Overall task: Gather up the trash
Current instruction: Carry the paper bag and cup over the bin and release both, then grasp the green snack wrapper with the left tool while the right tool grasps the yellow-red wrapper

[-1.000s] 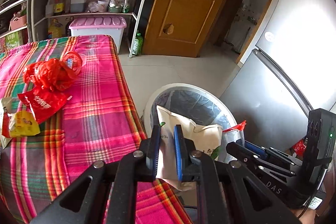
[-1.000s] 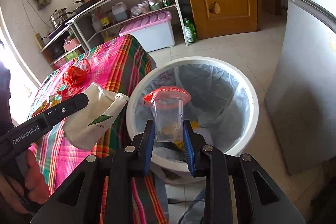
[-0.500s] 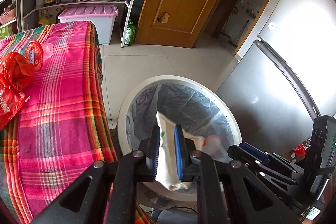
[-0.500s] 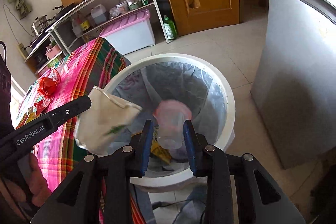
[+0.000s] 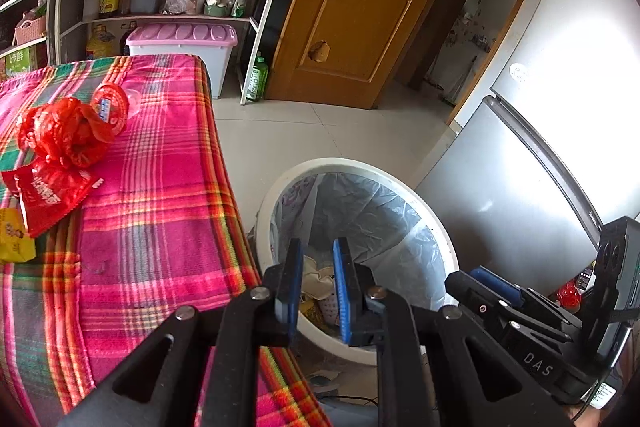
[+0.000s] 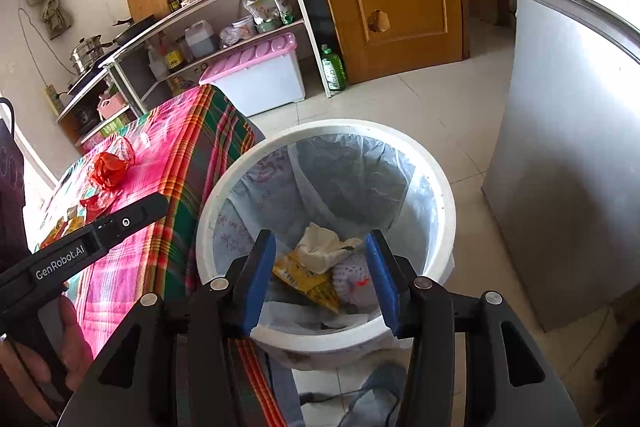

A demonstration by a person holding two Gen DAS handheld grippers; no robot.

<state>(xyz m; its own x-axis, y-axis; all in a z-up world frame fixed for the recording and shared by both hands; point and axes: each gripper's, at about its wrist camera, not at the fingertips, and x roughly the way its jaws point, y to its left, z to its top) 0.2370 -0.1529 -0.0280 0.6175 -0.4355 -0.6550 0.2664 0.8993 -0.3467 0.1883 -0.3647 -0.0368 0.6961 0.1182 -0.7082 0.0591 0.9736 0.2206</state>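
— Where are the two grippers?
— Both hang over the white bin [image 6: 436, 187] beside the bench [image 5: 160, 211]. The left gripper [image 5: 316, 281] has its jaws apart with nothing between them; the right gripper [image 6: 320, 277] has its jaws wide apart, likewise bare.
— And the trash?
— A crumpled cream pouch [image 6: 320, 247] lies in the bin on a yellow wrapper [image 6: 308, 281]. On the bench sit a red plastic bag [image 5: 66, 135], a red packet [image 5: 46, 197] and a yellow packet [image 5: 14, 239].
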